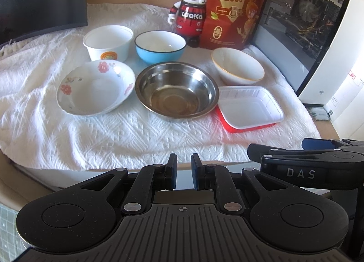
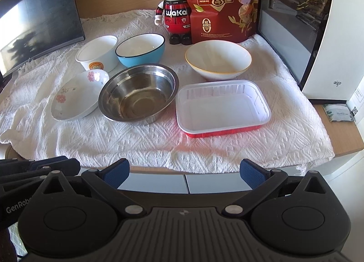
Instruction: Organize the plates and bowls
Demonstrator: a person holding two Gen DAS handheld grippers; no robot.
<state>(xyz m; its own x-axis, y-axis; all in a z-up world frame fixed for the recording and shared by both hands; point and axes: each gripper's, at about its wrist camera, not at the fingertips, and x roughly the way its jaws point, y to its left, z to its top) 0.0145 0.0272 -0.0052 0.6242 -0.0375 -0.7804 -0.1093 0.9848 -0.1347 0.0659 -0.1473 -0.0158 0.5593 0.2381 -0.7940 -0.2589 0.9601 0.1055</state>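
Observation:
Several dishes sit on a white cloth (image 1: 91,139): a flowered shallow bowl (image 1: 95,87) (image 2: 77,95), a steel bowl (image 1: 176,90) (image 2: 138,95), a white paper cup bowl (image 1: 108,42) (image 2: 96,53), a blue bowl (image 1: 160,47) (image 2: 141,50), a white gold-rimmed bowl (image 1: 237,66) (image 2: 218,60) and a red-and-white tray (image 1: 250,107) (image 2: 223,107). My left gripper (image 1: 183,166) hangs at the near table edge, its jaws nearly closed and empty. My right gripper (image 2: 184,171) is open and empty, also at the near edge, and shows in the left wrist view (image 1: 307,166).
A panda figure (image 1: 193,11) (image 2: 174,9) and a red quail-egg bag (image 1: 236,4) (image 2: 220,0) stand at the back. A white computer case (image 1: 318,34) (image 2: 323,34) walls the right side. A dark monitor (image 1: 34,0) (image 2: 29,23) stands at the left.

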